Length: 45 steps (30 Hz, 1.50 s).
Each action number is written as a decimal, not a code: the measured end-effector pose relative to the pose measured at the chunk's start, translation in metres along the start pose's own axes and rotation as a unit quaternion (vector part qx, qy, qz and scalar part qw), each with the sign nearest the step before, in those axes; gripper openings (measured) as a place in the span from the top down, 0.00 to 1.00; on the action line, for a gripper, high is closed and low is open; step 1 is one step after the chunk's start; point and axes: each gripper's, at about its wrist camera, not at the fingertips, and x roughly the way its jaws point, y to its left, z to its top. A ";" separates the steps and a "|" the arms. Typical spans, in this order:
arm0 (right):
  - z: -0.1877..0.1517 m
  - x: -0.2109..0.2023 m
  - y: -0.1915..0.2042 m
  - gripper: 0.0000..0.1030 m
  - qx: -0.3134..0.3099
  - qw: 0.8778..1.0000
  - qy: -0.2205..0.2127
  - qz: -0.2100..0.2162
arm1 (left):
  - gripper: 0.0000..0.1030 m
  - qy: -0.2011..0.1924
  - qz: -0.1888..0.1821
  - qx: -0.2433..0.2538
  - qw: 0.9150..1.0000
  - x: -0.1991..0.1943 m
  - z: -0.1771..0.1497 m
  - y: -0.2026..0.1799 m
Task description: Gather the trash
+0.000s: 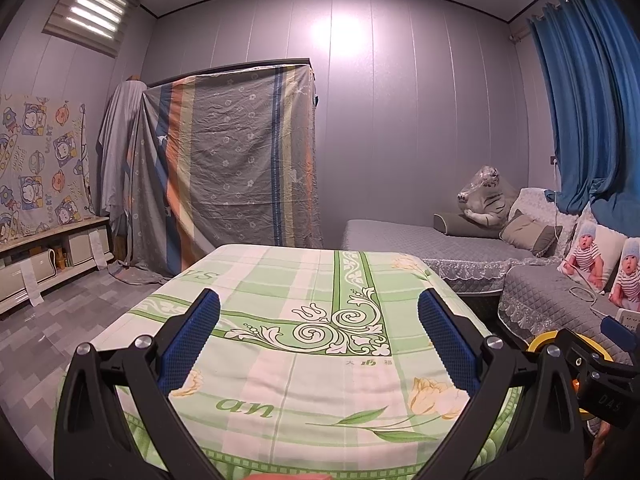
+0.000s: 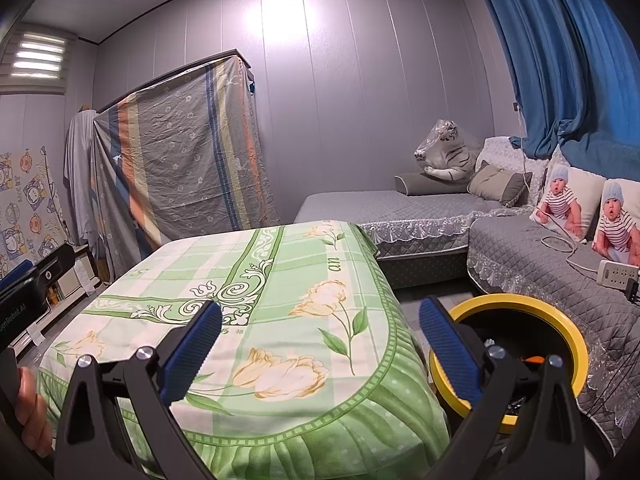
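Note:
A table under a green floral cloth (image 1: 280, 280) fills the middle of both views, and no loose trash shows on it. My left gripper (image 1: 320, 340) hovers open over the table's near end with nothing between its blue pads. In the right wrist view my right gripper (image 2: 320, 350) is also open and empty, over the table's (image 2: 280, 272) right front corner. A round bin with a yellow rim (image 2: 516, 303) stands on the floor just right of that corner, beside the right finger. It is dark inside with a bit of orange (image 2: 532, 360) showing. The same bin's rim (image 1: 540, 340) peeks out at the lower right of the left wrist view.
A grey quilted sofa (image 2: 420, 208) with cushions, a plush tiger and a power strip (image 2: 618, 274) runs along the right wall under blue curtains. A sheet-draped wardrobe (image 1: 232, 160) stands behind the table. A low cabinet (image 1: 48, 256) lines the left wall. A hand (image 2: 28, 412) shows at the left edge.

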 end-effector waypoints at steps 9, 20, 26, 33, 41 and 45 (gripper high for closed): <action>0.000 0.000 -0.001 0.07 0.002 1.000 0.002 0.000 | 0.08 0.003 0.002 -0.003 1.000 -0.001 -0.001 0.000; 0.000 0.001 -0.001 0.07 0.004 1.000 0.004 -0.002 | 0.08 0.008 0.000 -0.004 1.000 0.000 -0.001 -0.001; -0.004 0.003 -0.002 0.07 0.008 1.000 0.007 -0.003 | 0.08 0.010 -0.002 -0.003 1.000 0.000 -0.002 -0.004; -0.004 0.005 -0.003 0.07 0.009 1.000 0.009 -0.003 | 0.08 0.013 -0.003 -0.003 1.000 0.002 -0.003 -0.004; -0.006 0.005 -0.003 0.07 0.012 1.000 0.010 -0.004 | 0.08 0.015 -0.004 -0.004 1.000 0.002 -0.005 -0.006; -0.005 0.005 -0.003 0.07 0.013 1.000 0.010 -0.004 | 0.08 0.017 -0.008 -0.004 1.000 0.003 -0.005 -0.006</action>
